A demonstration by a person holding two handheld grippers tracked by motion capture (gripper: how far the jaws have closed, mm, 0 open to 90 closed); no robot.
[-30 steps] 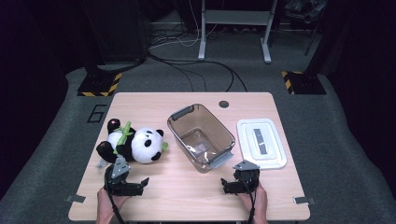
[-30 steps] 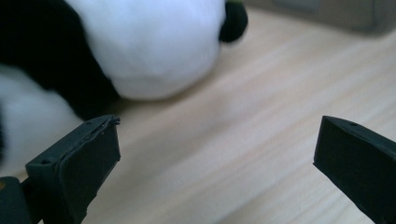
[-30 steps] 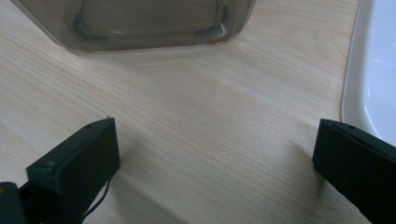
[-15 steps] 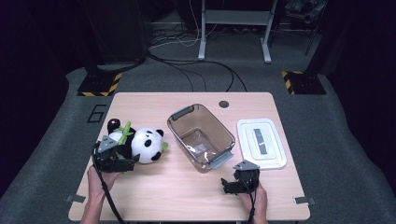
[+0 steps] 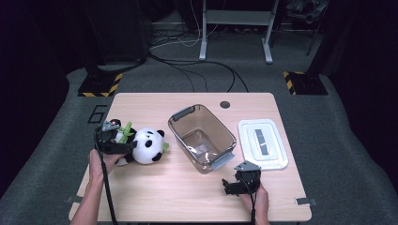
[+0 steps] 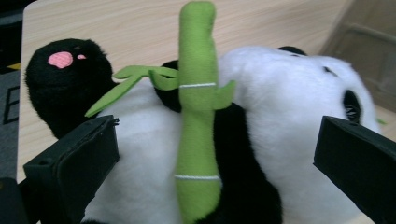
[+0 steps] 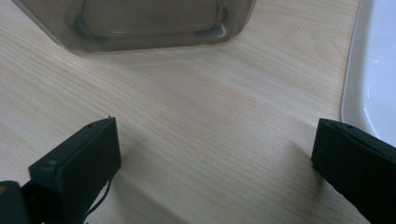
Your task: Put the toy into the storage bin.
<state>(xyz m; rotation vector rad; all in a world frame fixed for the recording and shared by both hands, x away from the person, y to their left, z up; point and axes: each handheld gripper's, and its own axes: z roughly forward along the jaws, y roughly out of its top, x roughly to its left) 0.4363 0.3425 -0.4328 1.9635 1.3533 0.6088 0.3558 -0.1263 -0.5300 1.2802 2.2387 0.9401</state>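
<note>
**K:** Okay, nearest first. We've got the right gripper (image 5: 233,183) low at the near right of the pale wooden table (image 5: 164,197), jaws spread wide, nothing between them. In the right gripper view (image 7: 212,163) we just see bare wood grain across the gap.

**M:** What's ahead of it?

**K:** Near corner of the clear smoky-brown plastic bin with grey handles (image 5: 202,137) sits just beyond the jaws in that view (image 7: 140,23). Edge of the white rectangular plastic lid (image 7: 373,70) comes in at the side; from above we see the lid (image 5: 263,143) lying flat just beside the bin, on the bin's right.

**M:** Left side?

**K:** Left gripper (image 5: 126,145) is farther up the table, at the black-and-white plush panda toy (image 5: 145,146). Jaws are released and wide, straddling the panda's body but not closed on it. In the left gripper view (image 6: 215,158) we see white belly and black fur filling the gap between the two black jaws.

**M:** Contact?

**K:** We can't tell whether the jaws touch the fur. The panda (image 6: 289,116) lies on its side on the left half of the table, head toward the bin, near it but apart. A green felt bamboo stalk (image 6: 198,107) with leaves runs across its front, right on the gripper's centreline.

**M:** Bin contents?

**K:** Nothing solid that we can make out, just glare on the bottom.
</note>
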